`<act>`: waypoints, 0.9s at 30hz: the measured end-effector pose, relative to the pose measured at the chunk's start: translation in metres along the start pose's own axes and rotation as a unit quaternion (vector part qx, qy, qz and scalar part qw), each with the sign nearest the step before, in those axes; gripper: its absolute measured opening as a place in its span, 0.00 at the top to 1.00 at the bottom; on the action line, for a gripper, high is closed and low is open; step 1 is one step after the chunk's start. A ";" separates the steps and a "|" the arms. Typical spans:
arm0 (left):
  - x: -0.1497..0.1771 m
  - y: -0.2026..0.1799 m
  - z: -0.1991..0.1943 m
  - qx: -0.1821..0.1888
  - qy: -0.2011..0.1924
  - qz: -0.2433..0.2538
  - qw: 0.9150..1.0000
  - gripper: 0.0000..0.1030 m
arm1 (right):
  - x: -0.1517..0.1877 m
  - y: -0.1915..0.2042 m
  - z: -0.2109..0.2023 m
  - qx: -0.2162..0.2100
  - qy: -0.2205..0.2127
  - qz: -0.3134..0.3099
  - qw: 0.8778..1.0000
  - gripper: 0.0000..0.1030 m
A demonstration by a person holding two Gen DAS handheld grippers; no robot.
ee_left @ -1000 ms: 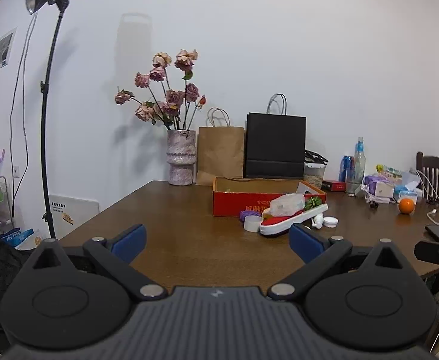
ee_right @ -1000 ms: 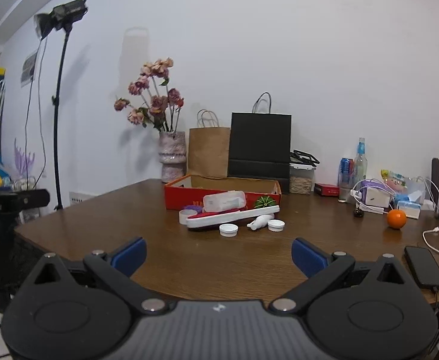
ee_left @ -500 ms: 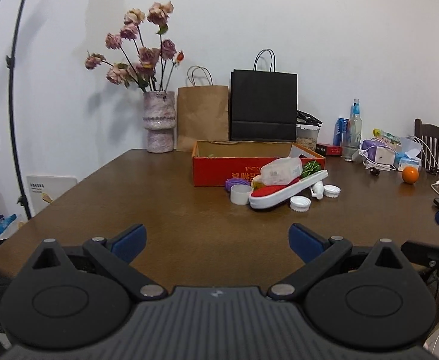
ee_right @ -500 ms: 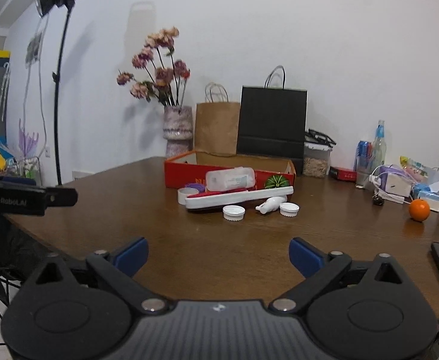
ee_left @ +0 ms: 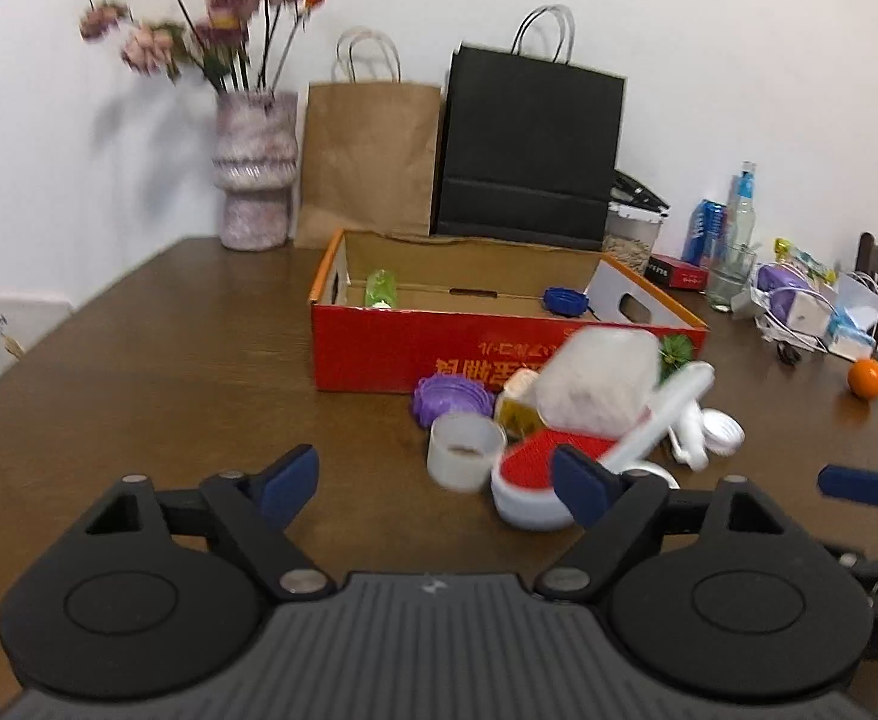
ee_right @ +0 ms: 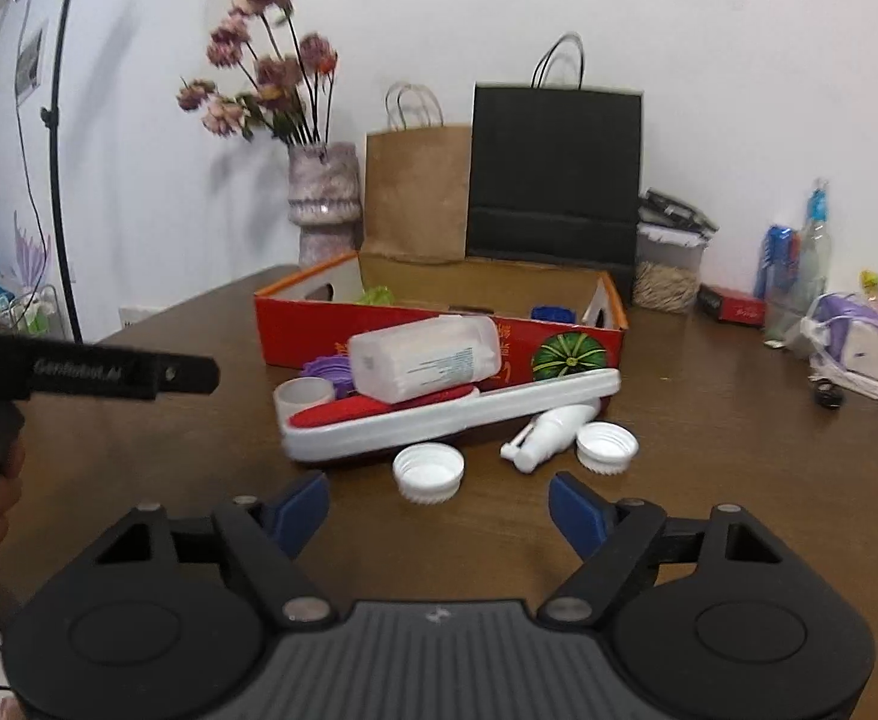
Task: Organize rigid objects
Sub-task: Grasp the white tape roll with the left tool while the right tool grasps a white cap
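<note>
Rigid objects, a white tray [ee_right: 451, 414] with a clear container [ee_right: 423, 357] on it and two white caps [ee_right: 428, 473], lie at frame centre before the red box [ee_right: 439, 324]. Left gripper [ee_left: 435, 480] and right gripper [ee_right: 439, 507] have just been closing, yet both remain apart and empty.
</note>
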State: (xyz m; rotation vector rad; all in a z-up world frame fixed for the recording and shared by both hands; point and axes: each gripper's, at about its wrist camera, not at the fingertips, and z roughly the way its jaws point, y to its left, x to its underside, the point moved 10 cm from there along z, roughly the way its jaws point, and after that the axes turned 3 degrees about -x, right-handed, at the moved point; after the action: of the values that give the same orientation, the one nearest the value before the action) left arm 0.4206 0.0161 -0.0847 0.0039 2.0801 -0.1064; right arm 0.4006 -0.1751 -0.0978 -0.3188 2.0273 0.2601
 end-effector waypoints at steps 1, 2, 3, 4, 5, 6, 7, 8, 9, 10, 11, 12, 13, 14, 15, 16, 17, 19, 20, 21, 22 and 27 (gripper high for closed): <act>-0.004 0.001 0.013 0.003 0.009 -0.006 1.000 0.24 | -0.002 -0.004 0.014 -0.003 0.011 0.003 1.000 0.28; -0.007 0.003 0.027 0.007 0.021 -0.017 1.000 0.28 | -0.002 -0.006 0.024 -0.005 0.019 0.005 1.000 0.32; -0.009 0.004 0.038 0.012 0.034 -0.028 0.999 0.34 | -0.003 -0.007 0.034 -0.007 0.026 0.006 1.000 0.34; -0.009 0.005 0.049 0.018 0.050 -0.040 0.998 0.37 | -0.002 -0.008 0.043 -0.009 0.033 0.007 0.999 0.35; -0.010 0.005 0.060 0.026 0.065 -0.050 0.996 0.43 | -0.002 -0.009 0.052 -0.009 0.039 0.007 0.999 0.36; -0.009 0.004 0.070 0.032 0.077 -0.054 0.995 0.47 | -0.001 -0.009 0.058 -0.009 0.043 0.007 0.999 0.36; -0.008 0.004 0.078 0.032 0.085 -0.054 0.994 0.49 | 0.000 -0.009 0.064 -0.012 0.048 0.006 0.999 0.36; -0.007 0.004 0.085 0.029 0.093 -0.052 0.994 0.54 | 0.000 -0.008 0.069 -0.013 0.051 0.004 0.999 0.37; -0.005 0.004 0.091 0.027 0.099 -0.048 0.994 0.60 | 0.001 -0.009 0.073 -0.013 0.055 0.003 0.998 0.37; -0.004 0.003 0.095 0.027 0.102 -0.047 0.993 0.62 | 0.003 -0.008 0.077 -0.014 0.059 0.002 0.998 0.37; -0.002 0.003 0.098 0.028 0.106 -0.046 0.993 0.65 | 0.004 -0.008 0.080 -0.016 0.062 0.002 0.998 0.38; -0.002 0.002 0.101 0.028 0.109 -0.044 0.993 0.72 | 0.004 -0.008 0.083 -0.017 0.066 0.001 0.998 0.39; 0.000 0.002 0.103 0.027 0.110 -0.041 0.993 0.77 | 0.005 -0.007 0.087 -0.017 0.070 0.000 0.997 0.41; 0.001 0.001 0.105 0.024 0.110 -0.037 0.993 0.88 | 0.006 -0.007 0.089 -0.018 0.073 0.000 0.997 0.46; 0.001 0.001 0.106 0.021 0.110 -0.033 0.993 0.89 | 0.007 -0.007 0.092 -0.020 0.078 0.002 0.997 0.53; 0.001 0.000 0.106 0.019 0.107 -0.030 0.994 0.90 | 0.008 -0.006 0.094 -0.021 0.080 0.003 0.997 0.56; 0.000 -0.001 0.106 0.017 0.107 -0.026 0.994 0.91 | 0.007 -0.006 0.095 -0.017 0.079 0.000 0.997 0.61; -0.002 -0.001 0.102 0.013 0.100 -0.022 0.995 0.92 | 0.006 -0.006 0.094 -0.019 0.079 0.001 0.997 0.61; -0.003 -0.001 0.098 0.009 0.094 -0.019 0.995 0.92 | 0.006 -0.006 0.092 -0.020 0.077 0.004 0.997 0.62; -0.004 0.000 0.093 0.003 0.086 -0.016 0.996 0.92 | 0.005 -0.006 0.090 -0.020 0.073 0.005 0.997 0.62; -0.006 0.000 0.086 0.000 0.076 -0.015 0.997 0.93 | 0.004 -0.006 0.085 -0.017 0.069 0.004 0.997 0.62; -0.015 0.002 0.033 -0.021 0.018 -0.007 1.000 0.93 | -0.002 -0.004 0.049 -0.014 0.039 0.003 0.999 0.62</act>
State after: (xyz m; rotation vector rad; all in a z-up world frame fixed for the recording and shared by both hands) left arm 0.4565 0.0165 -0.0876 -0.0353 2.1187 -0.0725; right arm 0.4435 -0.1632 -0.1181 -0.3444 2.1029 0.2847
